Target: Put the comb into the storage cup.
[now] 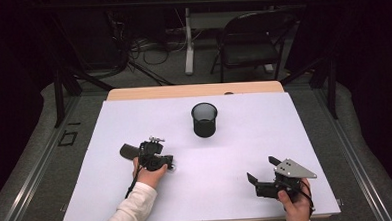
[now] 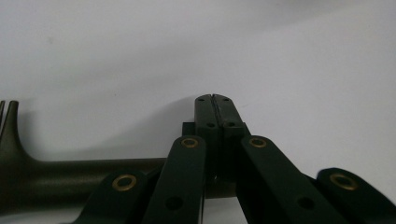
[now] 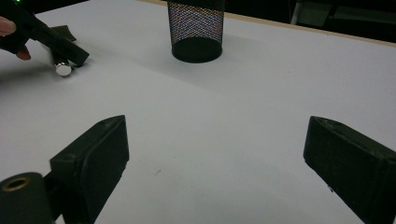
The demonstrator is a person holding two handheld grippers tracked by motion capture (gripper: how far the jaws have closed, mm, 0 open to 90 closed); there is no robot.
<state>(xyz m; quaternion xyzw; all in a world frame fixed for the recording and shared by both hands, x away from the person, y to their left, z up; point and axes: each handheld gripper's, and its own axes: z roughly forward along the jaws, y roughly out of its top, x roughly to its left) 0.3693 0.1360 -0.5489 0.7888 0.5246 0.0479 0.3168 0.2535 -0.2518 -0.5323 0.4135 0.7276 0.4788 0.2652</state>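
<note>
We read no brand, label or writing anywhere. The table [image 1: 248, 198] carries a matte white sheet with a wooden edge at the far side; beyond lie grey carpet, cables and one black folding chair [image 1: 251, 40]. We count one black wire-mesh cup [image 1: 205, 119] upright mid-table and one dark olive-handled tool [image 2: 56, 179] lying under the left claw [image 2: 215, 100], whose jaws are pressed together. The right claw [image 3: 219, 154] gapes wide, holding nothing.

place: lab recording booth | signs: black curtains left and right | loose black cables [image 1: 146, 47] on far floor | black folding chair [image 1: 251, 38]
</note>
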